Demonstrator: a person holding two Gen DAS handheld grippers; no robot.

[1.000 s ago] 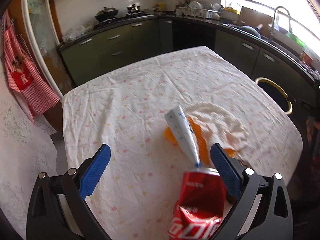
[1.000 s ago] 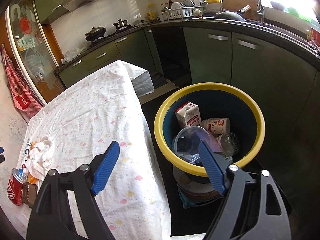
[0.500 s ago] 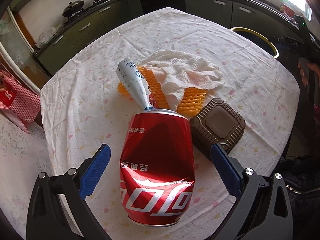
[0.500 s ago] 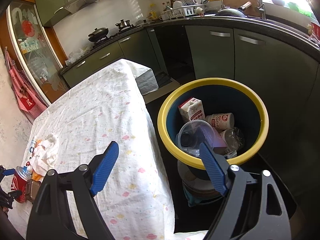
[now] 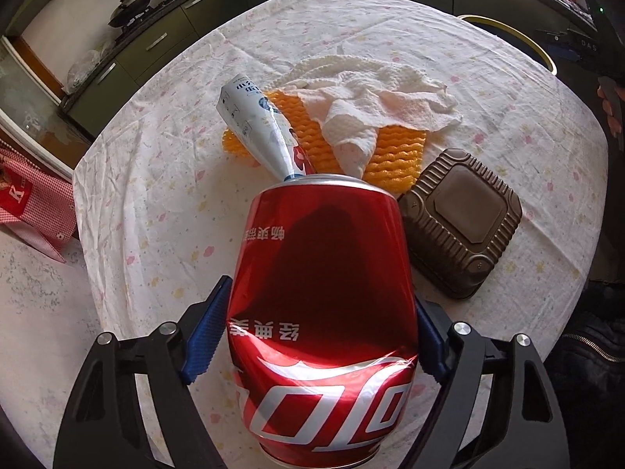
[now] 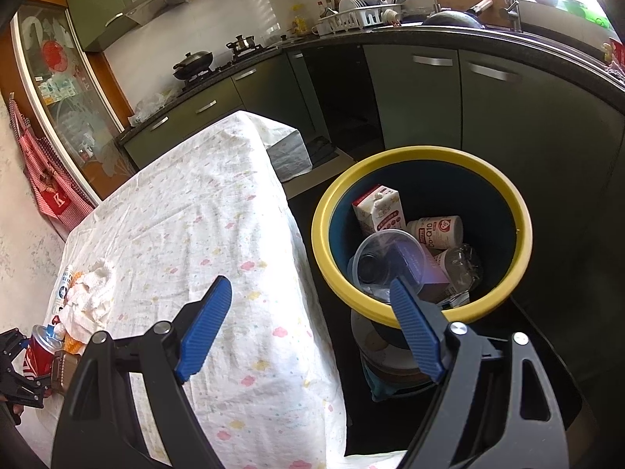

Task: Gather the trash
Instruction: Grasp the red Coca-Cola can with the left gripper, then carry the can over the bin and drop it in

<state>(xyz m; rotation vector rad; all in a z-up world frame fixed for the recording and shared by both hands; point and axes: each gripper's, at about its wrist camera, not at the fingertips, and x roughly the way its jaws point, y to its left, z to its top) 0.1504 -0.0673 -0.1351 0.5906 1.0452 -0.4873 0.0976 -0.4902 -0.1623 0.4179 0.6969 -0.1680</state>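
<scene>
A dented red soda can (image 5: 320,312) lies on its side on the tabletop (image 5: 164,179), between the blue fingers of the left tool (image 5: 318,340), which press against its flanks, seemingly gripping it for a lift. Just beyond it sit a squeezed tube (image 5: 258,125), a crumpled paper towel (image 5: 367,109) over orange foam netting (image 5: 390,156), and a brown plastic lid (image 5: 461,222). The right tool (image 6: 308,328) hangs wide open and empty, near the yellow-rimmed bin (image 6: 422,156) on the floor beside the tabletop, likely where the can belongs

Sunlit kitchen: green cabinets (image 6: 488,90), tiled wall (image 6: 254,8), seemingly dark floor (image 6: 336,144).
</scene>
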